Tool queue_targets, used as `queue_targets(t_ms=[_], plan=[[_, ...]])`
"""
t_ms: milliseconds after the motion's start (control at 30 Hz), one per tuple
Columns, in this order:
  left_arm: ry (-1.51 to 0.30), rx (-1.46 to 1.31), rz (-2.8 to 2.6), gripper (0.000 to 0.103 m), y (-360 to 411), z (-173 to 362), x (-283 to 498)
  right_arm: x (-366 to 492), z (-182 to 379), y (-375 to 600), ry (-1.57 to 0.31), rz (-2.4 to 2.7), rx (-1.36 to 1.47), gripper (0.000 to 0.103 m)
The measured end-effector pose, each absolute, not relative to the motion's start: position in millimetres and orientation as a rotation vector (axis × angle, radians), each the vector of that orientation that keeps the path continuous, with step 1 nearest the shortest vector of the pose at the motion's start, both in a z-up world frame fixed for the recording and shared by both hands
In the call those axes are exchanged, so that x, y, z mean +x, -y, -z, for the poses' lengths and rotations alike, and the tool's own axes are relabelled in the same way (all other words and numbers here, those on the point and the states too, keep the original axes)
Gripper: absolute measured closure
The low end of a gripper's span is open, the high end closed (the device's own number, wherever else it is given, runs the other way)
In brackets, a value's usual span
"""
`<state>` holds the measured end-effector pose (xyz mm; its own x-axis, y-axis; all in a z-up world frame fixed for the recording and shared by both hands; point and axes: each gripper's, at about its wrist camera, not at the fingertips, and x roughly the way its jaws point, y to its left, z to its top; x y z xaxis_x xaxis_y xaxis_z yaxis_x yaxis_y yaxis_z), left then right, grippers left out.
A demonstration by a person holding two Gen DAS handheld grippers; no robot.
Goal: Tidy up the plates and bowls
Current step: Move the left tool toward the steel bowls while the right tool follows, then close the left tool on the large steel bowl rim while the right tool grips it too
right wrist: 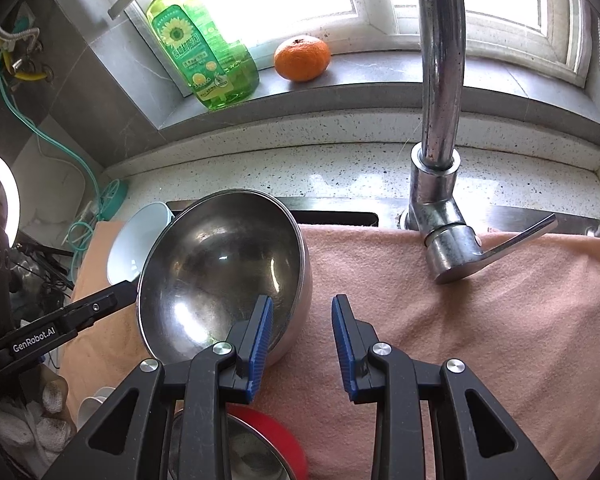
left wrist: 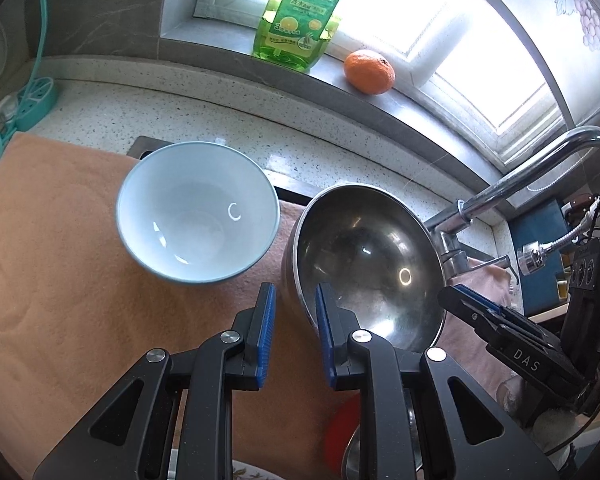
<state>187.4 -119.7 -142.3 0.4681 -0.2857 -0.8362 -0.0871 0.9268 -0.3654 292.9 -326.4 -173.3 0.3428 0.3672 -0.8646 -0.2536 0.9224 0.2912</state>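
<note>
Steel bowl (right wrist: 220, 264) mouth tilted camera-ward; left gripper (left wrist: 295, 320), right gripper (right wrist: 302, 332) jaws released astride rim.

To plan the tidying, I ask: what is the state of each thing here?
White bowl: upright, empty.
Steel bowl: tilted, empty.
Faucet: no water running.
Soap bottle: upright.
Left gripper: open, astride steel rim.
Right gripper: open, astride steel rim.

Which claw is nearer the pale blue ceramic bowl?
Left. The left claw sits at the steel bowl's rim on the side facing the pale blue bowl; the right claw is at the steel bowl's far side.
</note>
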Motion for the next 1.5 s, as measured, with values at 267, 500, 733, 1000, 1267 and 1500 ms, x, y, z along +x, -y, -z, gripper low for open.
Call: queue_targets(t_ms=[267, 500, 733, 1000, 1267, 1500], plan=[[-1.095, -0.381, 0.129, 0.084, 119.4, 146.7, 188.4, 296.6, 177.9, 320.4, -1.167, -0.398, 0.093, 0.076], [-1.103, -0.364, 0.146, 0.087, 123.6, 151.8, 193.5, 299.1, 182.3, 317.5, -1.173, -0.389, 0.079, 0.082], [-1.105, -0.351, 0.157, 0.092, 126.5, 153.1, 197.4, 299.3, 184.2, 312.9, -1.179, -0.394, 0.077, 0.090], [-1.106, -0.369, 0.167, 0.092, 124.8, 150.6, 194.6, 296.0, 181.3, 312.2, -1.178, -0.379, 0.072, 0.090], [-1.091, -0.369, 0.199, 0.092, 123.6, 138.3, 187.6, 287.4, 168.5, 315.0, -1.162, -0.362, 0.082, 0.090], [-1.069, -0.366, 0.227, 0.092, 116.0, 122.4, 178.5, 275.5, 151.0, 311.6, -1.147, -0.350, 0.085, 0.090]])
